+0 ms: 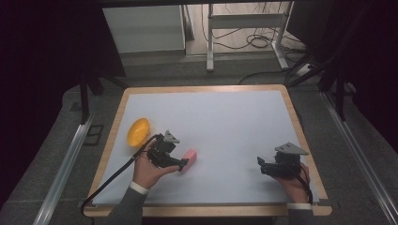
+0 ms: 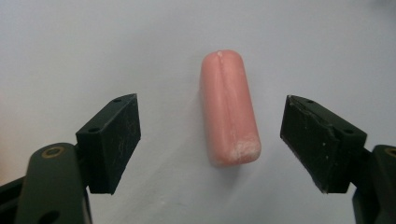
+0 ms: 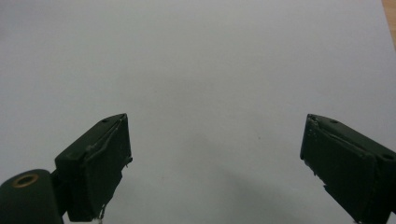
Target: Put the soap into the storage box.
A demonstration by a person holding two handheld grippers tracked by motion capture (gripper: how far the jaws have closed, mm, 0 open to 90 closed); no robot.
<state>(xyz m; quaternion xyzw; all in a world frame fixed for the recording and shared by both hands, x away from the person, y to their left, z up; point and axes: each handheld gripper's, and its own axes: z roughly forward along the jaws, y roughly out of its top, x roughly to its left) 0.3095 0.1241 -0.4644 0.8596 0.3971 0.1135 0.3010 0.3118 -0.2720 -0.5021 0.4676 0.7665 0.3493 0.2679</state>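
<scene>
The pink sausage (image 2: 229,109) lies on the white table (image 1: 225,126), right between the wide-open jaws of the left gripper (image 2: 212,142). It looks small, light and a bit soft, with a smooth skin that may slip, so squeeze it gently across the middle. Its underside is hidden. The right gripper (image 3: 215,163) is open too, holding nothing. An orange bowl (image 1: 138,131) sits nearby.

Right hand-held gripper (image 3: 215,163) spread wide over bare pale counter (image 3: 210,70) (wooden edge at the top right corner), nothing between the jaws.
</scene>
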